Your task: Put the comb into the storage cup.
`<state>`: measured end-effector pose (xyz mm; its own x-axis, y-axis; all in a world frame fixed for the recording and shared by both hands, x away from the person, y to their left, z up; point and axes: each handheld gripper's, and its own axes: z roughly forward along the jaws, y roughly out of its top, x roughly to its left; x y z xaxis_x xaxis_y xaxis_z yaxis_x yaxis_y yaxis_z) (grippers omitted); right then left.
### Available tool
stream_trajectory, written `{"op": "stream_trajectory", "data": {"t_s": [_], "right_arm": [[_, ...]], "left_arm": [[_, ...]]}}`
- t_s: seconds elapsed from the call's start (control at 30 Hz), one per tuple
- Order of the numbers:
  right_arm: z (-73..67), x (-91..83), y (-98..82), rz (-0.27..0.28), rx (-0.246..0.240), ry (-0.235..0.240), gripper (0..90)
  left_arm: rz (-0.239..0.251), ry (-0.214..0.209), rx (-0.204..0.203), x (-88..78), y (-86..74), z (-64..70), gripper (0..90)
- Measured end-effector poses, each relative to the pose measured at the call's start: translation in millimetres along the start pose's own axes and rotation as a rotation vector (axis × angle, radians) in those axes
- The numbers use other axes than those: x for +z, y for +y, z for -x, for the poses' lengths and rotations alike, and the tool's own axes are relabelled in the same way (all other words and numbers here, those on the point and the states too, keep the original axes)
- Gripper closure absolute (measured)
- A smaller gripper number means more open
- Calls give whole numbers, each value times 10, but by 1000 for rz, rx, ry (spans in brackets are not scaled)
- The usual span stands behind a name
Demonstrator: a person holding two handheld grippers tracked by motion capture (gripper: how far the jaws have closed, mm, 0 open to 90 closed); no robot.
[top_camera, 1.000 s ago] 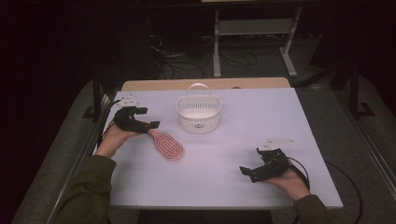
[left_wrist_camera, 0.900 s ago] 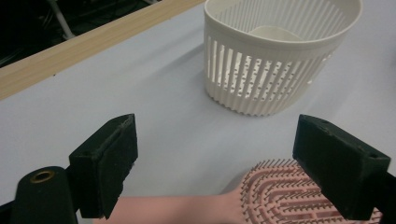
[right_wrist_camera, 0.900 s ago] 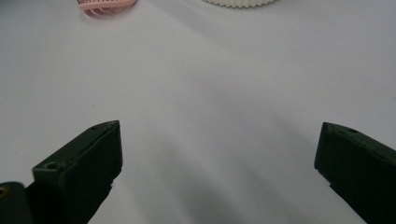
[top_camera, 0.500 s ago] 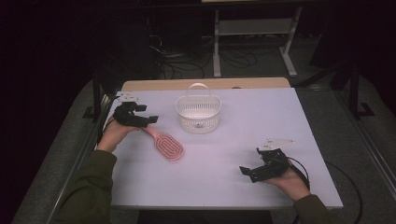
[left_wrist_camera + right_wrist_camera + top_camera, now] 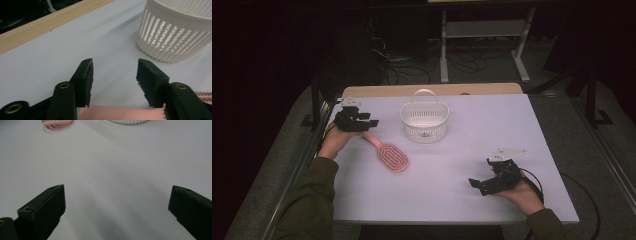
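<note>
The tabletop (image 5: 472,150) is a smooth, matt pale sheet, edged at its far side by a bare light wood strip (image 5: 50,22). The basket (image 5: 424,120) looks like white slotted plastic with a soft sheen. The hairbrush (image 5: 389,155) is pink plastic. The fingers (image 5: 86,77) are matt black with rough, grainy pads and brass-coloured rivets.

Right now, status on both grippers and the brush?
Left gripper closing around pink brush handle, not clamped. Right gripper open, idle. Basket nearby, path clear.

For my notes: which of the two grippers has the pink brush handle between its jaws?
The left gripper, beside the white basket: the pink hairbrush handle lies between its jaws. The right gripper's gap is bare.
</note>
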<state>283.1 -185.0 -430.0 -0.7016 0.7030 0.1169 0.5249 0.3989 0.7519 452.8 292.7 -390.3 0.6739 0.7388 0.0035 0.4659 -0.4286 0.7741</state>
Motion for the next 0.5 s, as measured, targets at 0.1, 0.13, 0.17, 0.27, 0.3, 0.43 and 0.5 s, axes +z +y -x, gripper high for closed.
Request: {"op": "stream_trajectory", "data": {"t_s": [0.1, 0.13, 0.17, 0.27, 0.3, 0.43, 0.5], "right_arm": [[2, 1, 0, -1, 1, -1, 9], [1, 3, 1, -1, 1, -1, 9], [-1, 4, 0, -2, 0, 0, 9], [-3, 6, -1, -3, 0, 0, 9], [-2, 5, -1, -3, 0, 0, 9], [0, 7, -1, -3, -1, 0, 9], [-1, 8, -1, -4, -2, 1, 9]], "left_arm": [[-15, 21, 13, 26, -12, -19, 591], [-22, 32, 20, 37, -19, -26, 648], [-30, 41, 23, 49, -26, -33, 686], [-49, 61, 26, 80, -42, -57, 809], [-54, 61, 24, 88, -47, -64, 848], [-89, 65, 25, 133, -56, -87, 900], [-103, 70, 26, 156, -59, -98, 900]]}}
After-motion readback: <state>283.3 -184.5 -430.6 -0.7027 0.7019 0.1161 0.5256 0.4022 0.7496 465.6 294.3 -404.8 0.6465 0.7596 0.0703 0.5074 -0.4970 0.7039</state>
